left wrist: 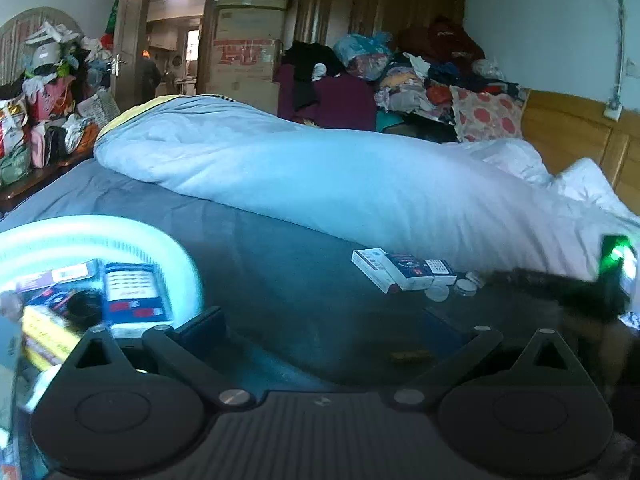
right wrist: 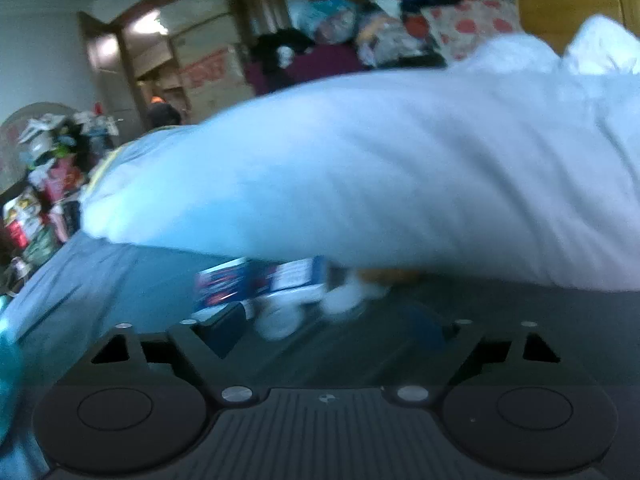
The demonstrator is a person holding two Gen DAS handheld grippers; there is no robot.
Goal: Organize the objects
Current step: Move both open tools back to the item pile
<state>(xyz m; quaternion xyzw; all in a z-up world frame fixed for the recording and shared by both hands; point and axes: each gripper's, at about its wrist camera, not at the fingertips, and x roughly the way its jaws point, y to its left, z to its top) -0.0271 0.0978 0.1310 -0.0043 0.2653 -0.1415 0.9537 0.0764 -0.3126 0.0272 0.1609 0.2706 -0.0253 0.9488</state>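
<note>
Several small medicine-style boxes (left wrist: 400, 272) lie on the grey-blue bed sheet (left wrist: 280, 280) at the foot of a rolled pale duvet, with small white round jars (left wrist: 438, 292) beside them. A pale teal round basket (left wrist: 120, 228) at the left holds more boxes (left wrist: 132, 296). My left gripper (left wrist: 322, 326) is open above bare sheet, short of the boxes, with nothing between its fingers. In the blurred right wrist view, my right gripper (right wrist: 328, 330) is open, with the boxes (right wrist: 260, 280) and white jars (right wrist: 280, 320) just ahead of its fingers; none is gripped.
The rolled duvet (left wrist: 320, 184) runs across the bed behind the boxes. Piles of clothes (left wrist: 420, 76), cardboard cartons (left wrist: 244, 52) and bags (left wrist: 44, 92) crowd the far side. A wooden headboard (left wrist: 572, 136) stands at the right. The right hand's dark device with a green light (left wrist: 616, 256) sits at the right edge.
</note>
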